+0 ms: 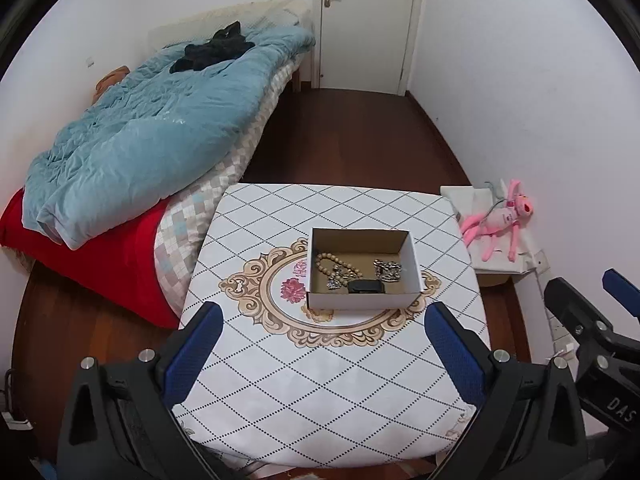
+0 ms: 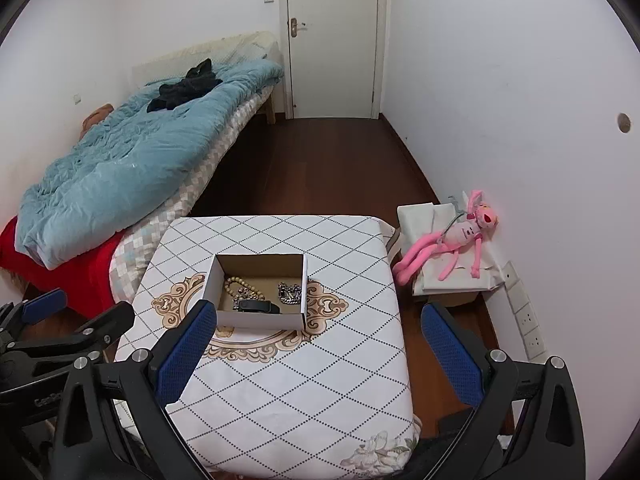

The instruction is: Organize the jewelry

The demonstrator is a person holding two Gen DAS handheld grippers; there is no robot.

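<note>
On the desk [image 1: 280, 380]: cardboard box [image 1: 362, 300] holds bead bracelet [image 1: 334, 265], silver chain [image 1: 387, 270], black watch [image 1: 366, 287]; left tool [image 1: 323, 354] and right tool [image 2: 320, 354] both spread apart, empty, box beyond their tips

I see a white tablecloth [image 1: 320, 380] with a black diamond grid and a tan scroll medallion. The box [image 1: 362, 300] is white outside, brown inside. Both grippers' pads [image 1: 454, 354] are blue. The quilt [image 1: 160, 128] is teal, the blanket [image 1: 100, 256] red, the plush toy [image 2: 448, 246] pink.
</note>
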